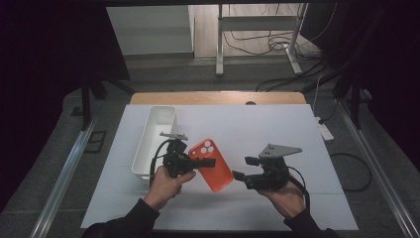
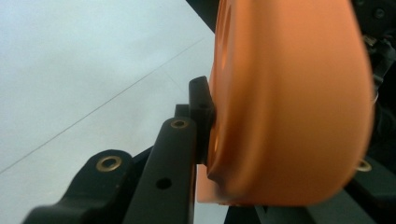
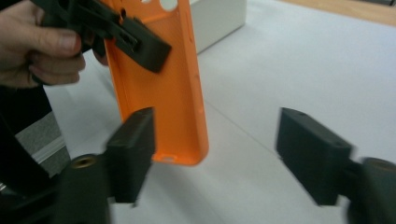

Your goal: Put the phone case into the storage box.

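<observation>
Left gripper (image 1: 207, 162) jaws pinched on the orange phone case (image 1: 213, 166), gripping its left long edge about mid-length. In the left gripper view the black pad presses the case (image 2: 289, 102) wall and the rim buckles slightly just below the pad. Case is lifted off the white table sheet (image 1: 257, 129), tilted, camera-cutout end far, other end near and to the right.

Right gripper (image 1: 241, 167) jaws spread wide, holding nothing, just right of the case's near end. In the right gripper view the case (image 3: 163, 88) hangs by that gripper's left-hand jaw; whether the jaw touches the case, cannot tell. Its bottom edge with the port slot sits clear above the sheet. The other jaw is well apart from the case, with bare sheet between.

White bin (image 1: 153, 139) sits left, just beside the left hand (image 1: 166, 186), long side running near-far. Sheet right and far of the grippers is open. Wooden table edge (image 1: 218, 97) shows at the far side.
</observation>
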